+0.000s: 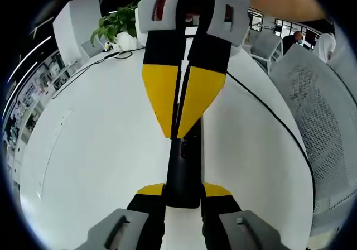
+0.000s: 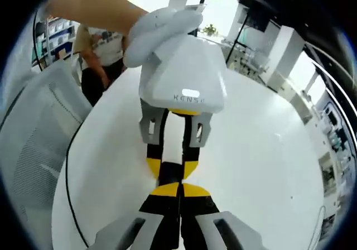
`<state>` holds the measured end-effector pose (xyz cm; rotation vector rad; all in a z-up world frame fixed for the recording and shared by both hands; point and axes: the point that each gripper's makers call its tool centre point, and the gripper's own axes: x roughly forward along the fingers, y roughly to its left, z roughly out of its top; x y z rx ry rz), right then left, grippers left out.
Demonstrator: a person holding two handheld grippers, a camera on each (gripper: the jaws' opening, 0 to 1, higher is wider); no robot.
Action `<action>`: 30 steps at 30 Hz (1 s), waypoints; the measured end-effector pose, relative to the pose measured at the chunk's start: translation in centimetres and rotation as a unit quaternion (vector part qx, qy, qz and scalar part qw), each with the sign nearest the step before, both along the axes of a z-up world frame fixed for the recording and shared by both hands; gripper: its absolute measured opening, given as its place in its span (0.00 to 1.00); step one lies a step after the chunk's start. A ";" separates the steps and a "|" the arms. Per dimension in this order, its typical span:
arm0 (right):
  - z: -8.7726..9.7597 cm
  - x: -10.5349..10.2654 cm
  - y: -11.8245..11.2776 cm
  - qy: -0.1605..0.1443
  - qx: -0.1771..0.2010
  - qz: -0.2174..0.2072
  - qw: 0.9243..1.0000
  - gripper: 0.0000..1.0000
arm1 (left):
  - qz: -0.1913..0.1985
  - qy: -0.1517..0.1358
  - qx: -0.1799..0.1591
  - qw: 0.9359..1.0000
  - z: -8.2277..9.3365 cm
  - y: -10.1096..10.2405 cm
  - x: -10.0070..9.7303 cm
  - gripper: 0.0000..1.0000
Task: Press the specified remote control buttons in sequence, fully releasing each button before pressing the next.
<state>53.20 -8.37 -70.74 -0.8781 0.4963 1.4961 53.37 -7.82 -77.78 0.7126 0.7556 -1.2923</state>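
A: The remote control (image 1: 183, 169) is lying on the white surface (image 1: 100, 166), clamped at its near end between the left gripper (image 1: 183, 197) jaws, isn't it?

B: Yes, and the right gripper (image 1: 183, 102) is coming at it from the far side, jaws pressed together, tips touching the remote's top.

A: Anything crowding them?

B: A black cable (image 1: 268, 113) is trailing just beside, a mesh chair (image 1: 323, 127) is standing at the edge, and a potted plant (image 1: 117, 24) is sitting well apart
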 end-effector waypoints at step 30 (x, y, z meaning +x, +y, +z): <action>0.6 -0.8 -1.0 -0.007 0.054 -0.055 0.997 0.26 | 0.000 -0.005 -0.007 1.000 0.0 0.0 0.1 0.23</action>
